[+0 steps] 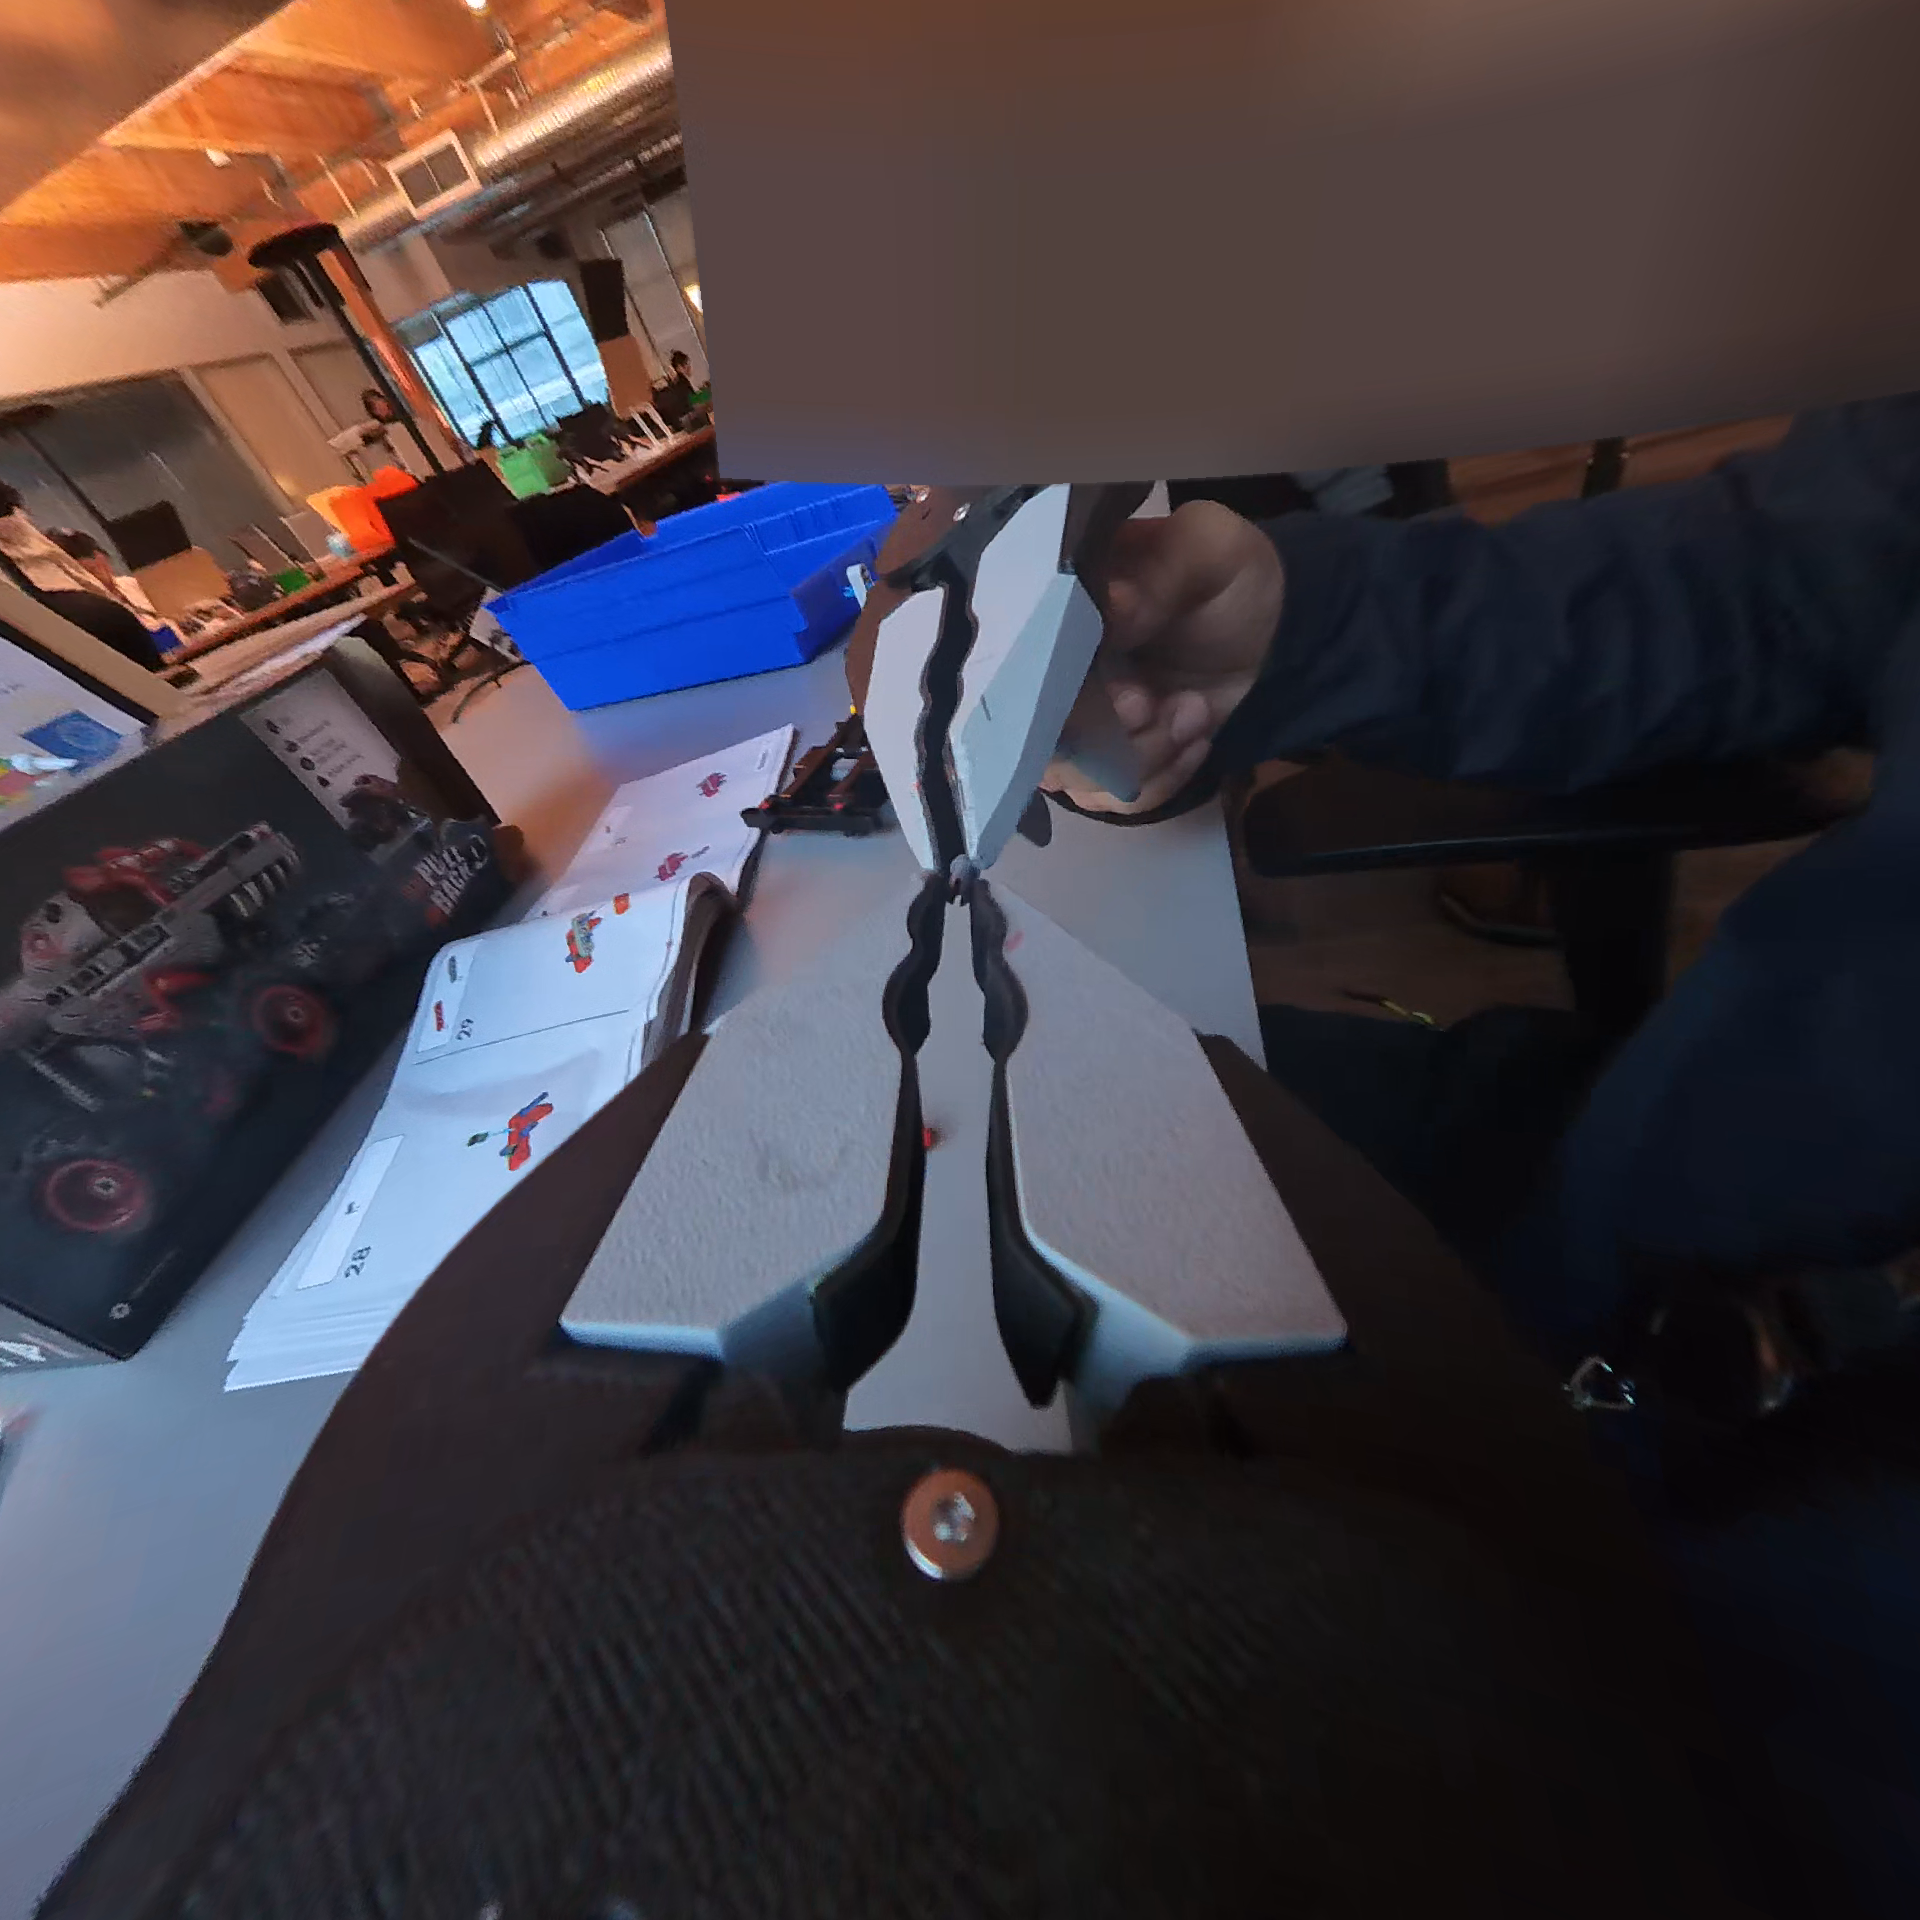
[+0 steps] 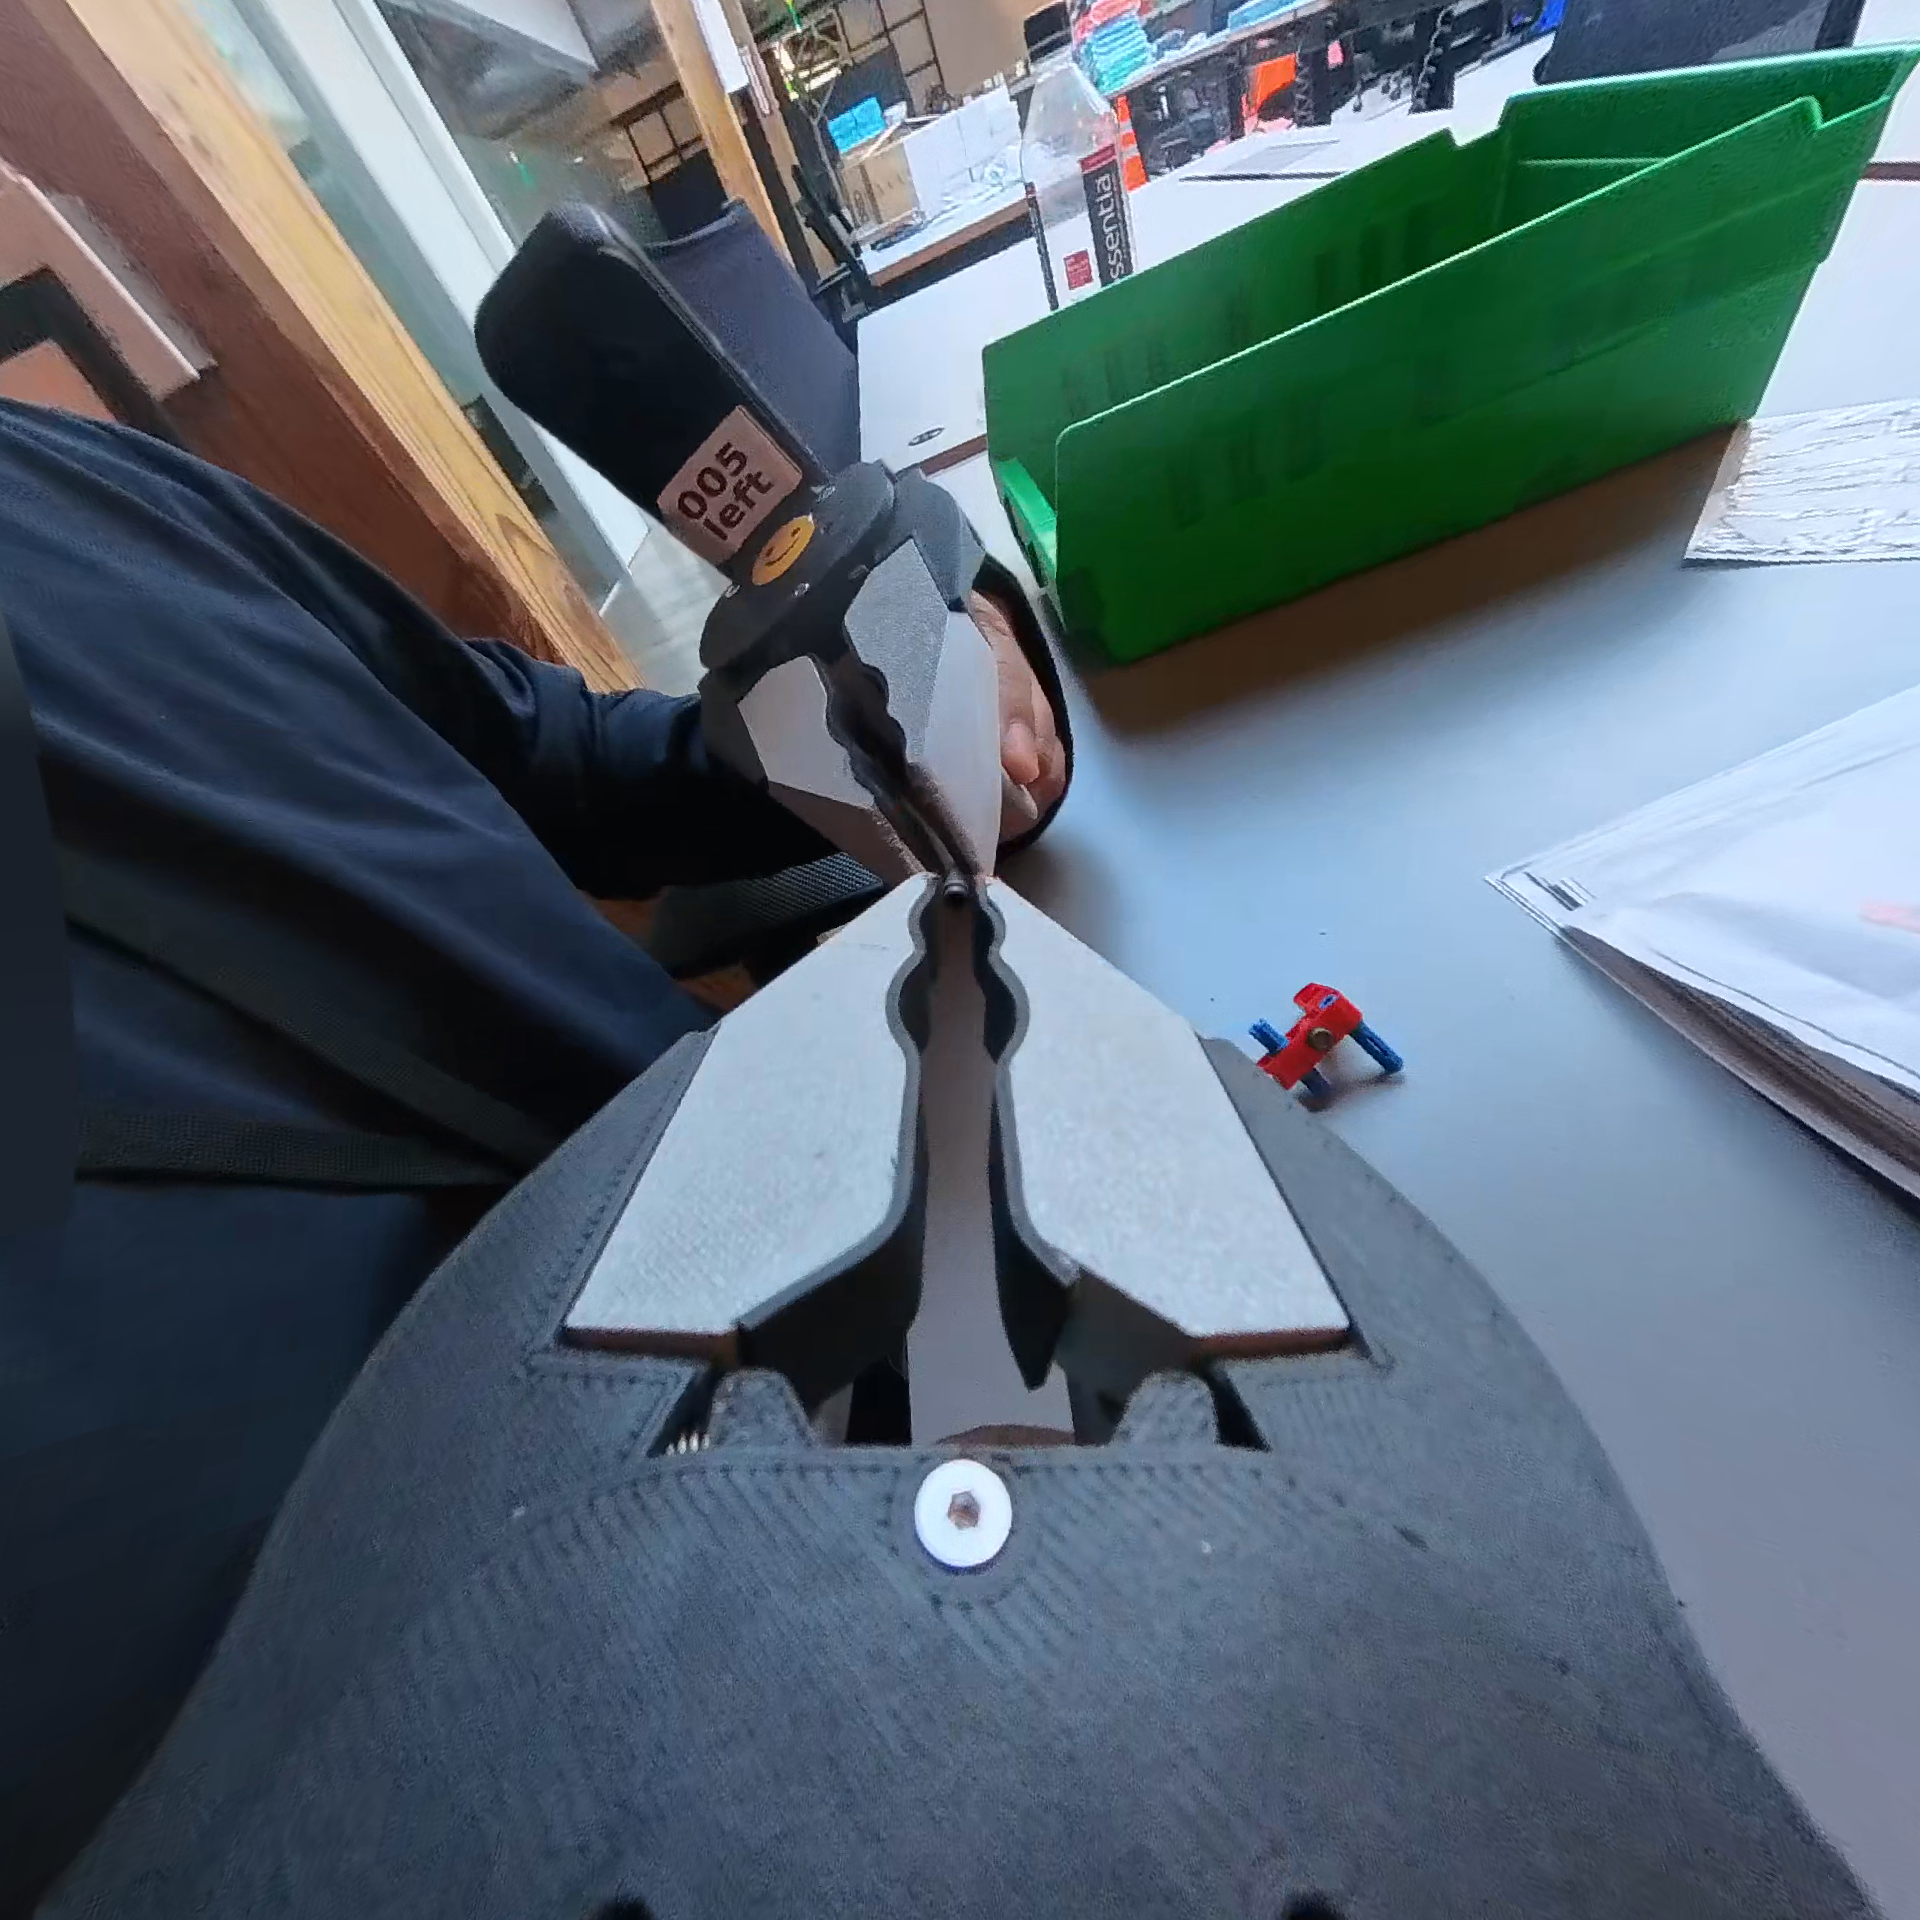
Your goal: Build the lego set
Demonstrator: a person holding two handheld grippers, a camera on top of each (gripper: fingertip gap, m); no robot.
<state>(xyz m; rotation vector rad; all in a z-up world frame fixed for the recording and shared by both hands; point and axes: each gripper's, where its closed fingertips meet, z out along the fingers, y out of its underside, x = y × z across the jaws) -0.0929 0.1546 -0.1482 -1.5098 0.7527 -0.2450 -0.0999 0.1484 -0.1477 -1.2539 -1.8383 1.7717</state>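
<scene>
We hold the left gripper (image 1: pixel 951 883) and right gripper (image 2: pixel 954 891) tip to tip above the table edge (image 2: pixel 1351 831), both pinched shut on one small dark peg (image 2: pixel 953 889). A red-and-blue lego piece (image 2: pixel 1317 1039) lies on the table beside the open booklet (image 1: pixel 582 997).

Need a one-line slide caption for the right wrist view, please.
Both grippers meet tip to tip on a tiny dark piece; a red-blue subassembly lies beside a green bin.

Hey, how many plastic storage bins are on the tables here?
2. A blue bin sits at the far end of the table in the left wrist view; a green bin stands beyond the red-and-blue lego piece in the right wrist view. Others may be hidden.
</scene>
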